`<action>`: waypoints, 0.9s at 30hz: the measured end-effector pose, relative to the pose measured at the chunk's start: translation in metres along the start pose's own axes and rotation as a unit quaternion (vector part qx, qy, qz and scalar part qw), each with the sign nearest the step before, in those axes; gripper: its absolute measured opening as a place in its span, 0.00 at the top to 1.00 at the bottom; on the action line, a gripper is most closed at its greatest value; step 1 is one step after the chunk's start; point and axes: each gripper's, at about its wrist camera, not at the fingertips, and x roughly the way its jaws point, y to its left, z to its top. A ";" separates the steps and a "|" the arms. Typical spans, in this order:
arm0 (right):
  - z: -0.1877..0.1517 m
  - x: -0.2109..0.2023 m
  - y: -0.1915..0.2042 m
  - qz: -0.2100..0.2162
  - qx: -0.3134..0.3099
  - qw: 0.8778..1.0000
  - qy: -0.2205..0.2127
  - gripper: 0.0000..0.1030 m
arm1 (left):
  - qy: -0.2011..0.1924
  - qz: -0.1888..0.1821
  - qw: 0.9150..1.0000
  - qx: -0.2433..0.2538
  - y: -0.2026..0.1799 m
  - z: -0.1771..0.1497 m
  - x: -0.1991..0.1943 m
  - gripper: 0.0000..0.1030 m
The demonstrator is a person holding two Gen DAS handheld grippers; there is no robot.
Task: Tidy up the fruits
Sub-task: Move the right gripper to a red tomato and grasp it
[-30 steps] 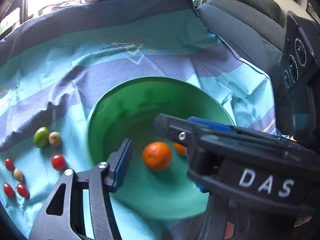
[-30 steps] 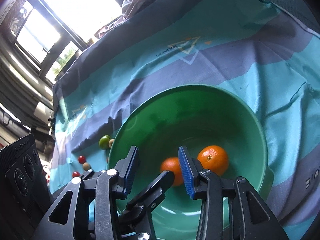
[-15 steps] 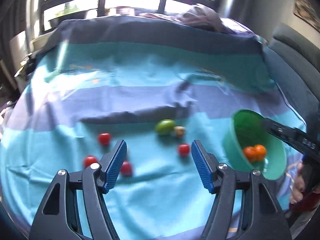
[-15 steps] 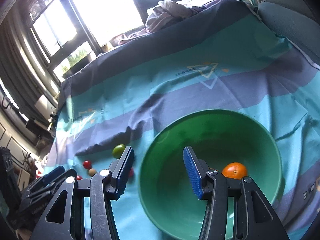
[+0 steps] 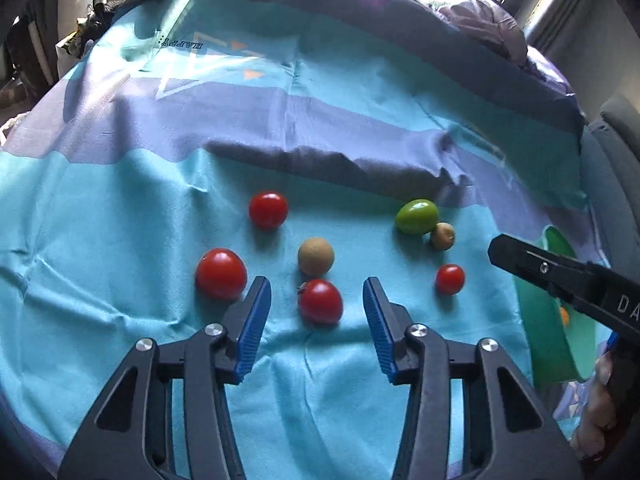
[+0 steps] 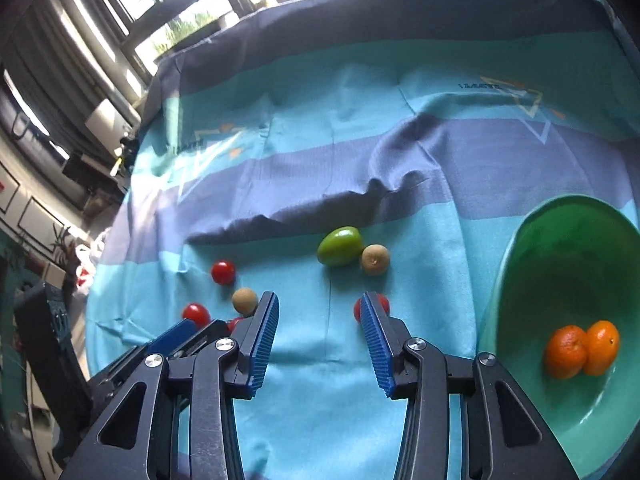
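Left tool [image 5: 316, 308] agape, red tomato [image 5: 320, 301] between pads

- My left gripper [image 5: 316, 312] is spread wide, blue pads [image 5: 250, 330] angled down and forward, holding nothing.
- My right gripper [image 6: 318, 322] is parted just as wide, empty, sitting to the right of the left one.

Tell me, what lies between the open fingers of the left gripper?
A red tomato lies on the cloth between the left gripper fingers, seen in the left wrist view.
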 end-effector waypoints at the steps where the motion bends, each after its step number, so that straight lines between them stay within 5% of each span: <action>1: 0.002 0.009 0.004 -0.018 -0.006 1.000 0.008 0.56 | 0.000 0.005 1.000 0.006 -0.002 -0.002 0.002 0.59; 12: -0.002 0.049 -0.001 -0.103 -0.015 0.994 0.030 0.59 | 0.024 0.015 1.000 0.005 -0.005 -0.006 0.023 0.62; 20: -0.006 0.063 -0.005 -0.105 -0.013 0.993 0.045 0.59 | 0.040 0.010 0.999 -0.019 0.001 -0.007 0.035 0.73; 27: -0.008 0.072 -0.003 -0.102 -0.024 0.993 0.056 0.69 | 0.037 0.013 0.999 -0.017 -0.003 -0.007 0.036 0.73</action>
